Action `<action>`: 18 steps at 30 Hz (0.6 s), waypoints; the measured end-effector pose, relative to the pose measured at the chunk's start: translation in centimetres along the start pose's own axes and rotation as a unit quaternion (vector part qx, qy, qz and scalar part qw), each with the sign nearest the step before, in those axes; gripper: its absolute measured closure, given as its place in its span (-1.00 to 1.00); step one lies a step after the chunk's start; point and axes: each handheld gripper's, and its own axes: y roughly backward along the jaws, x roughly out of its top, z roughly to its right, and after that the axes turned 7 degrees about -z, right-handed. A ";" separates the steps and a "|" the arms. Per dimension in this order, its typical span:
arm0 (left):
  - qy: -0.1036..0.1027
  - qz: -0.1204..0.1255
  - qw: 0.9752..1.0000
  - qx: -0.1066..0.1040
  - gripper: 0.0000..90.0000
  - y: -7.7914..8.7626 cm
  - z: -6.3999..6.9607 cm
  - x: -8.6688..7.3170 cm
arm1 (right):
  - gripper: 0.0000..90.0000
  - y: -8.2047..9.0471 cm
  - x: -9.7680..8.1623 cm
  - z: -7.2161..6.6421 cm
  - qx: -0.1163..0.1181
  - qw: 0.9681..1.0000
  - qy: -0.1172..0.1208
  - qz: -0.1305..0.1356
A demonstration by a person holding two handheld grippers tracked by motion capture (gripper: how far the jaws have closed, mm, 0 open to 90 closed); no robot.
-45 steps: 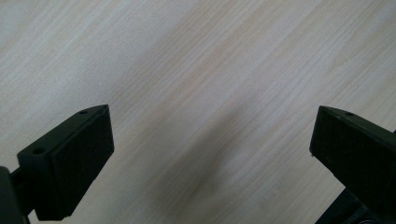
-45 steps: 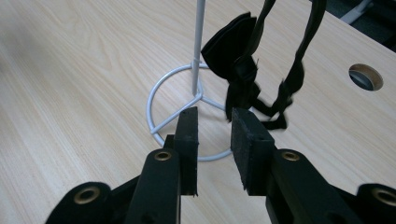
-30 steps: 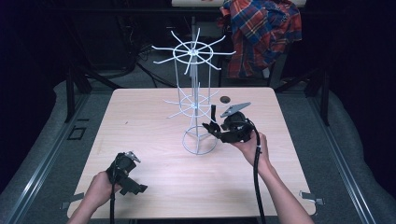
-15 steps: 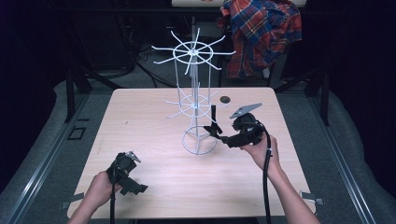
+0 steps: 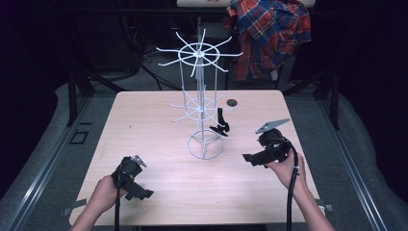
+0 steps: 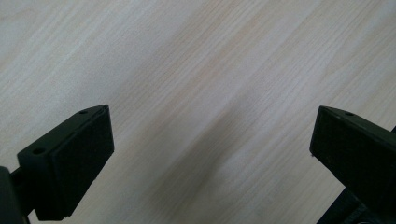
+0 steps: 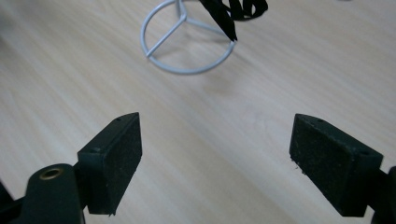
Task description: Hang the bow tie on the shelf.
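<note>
Black item (image 5: 221, 123) hanging on the rack (image 5: 199, 108), too small to identify, its top cut off at the upper edge of the right gripper view, small dark spot (image 5: 232, 102) on the table (image 5: 144, 120) unreadable, plaid shirt (image 5: 269, 33) cropped at the top.

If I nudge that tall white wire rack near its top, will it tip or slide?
The tall white wire rack probably tips easily: it is a thin pole on a small ring base. Open wire suggests it is light, so a low push may slide it on the smooth wooden table.
</note>
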 end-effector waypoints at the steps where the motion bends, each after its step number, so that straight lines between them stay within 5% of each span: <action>1: 0.000 0.000 1.000 0.000 -1.00 0.0 0.0 0.0 | -0.63 0.0 0.0 0.0 0.000 1.000 0.000 0.000; 8: -0.002 0.000 1.000 0.001 -1.00 0.0 0.1 0.2 | -0.69 -1.0 -3.5 -0.1 0.006 0.999 -0.005 -0.040; 9: -0.002 -0.002 1.000 0.001 -1.00 -0.1 0.1 0.2 | -0.71 -1.4 -4.2 -0.2 0.004 0.998 0.003 -0.065; 18: -0.002 -0.006 1.000 0.002 -1.00 -0.3 0.2 0.5 | -0.71 -2.9 -4.3 -0.7 -0.020 0.992 0.043 -0.118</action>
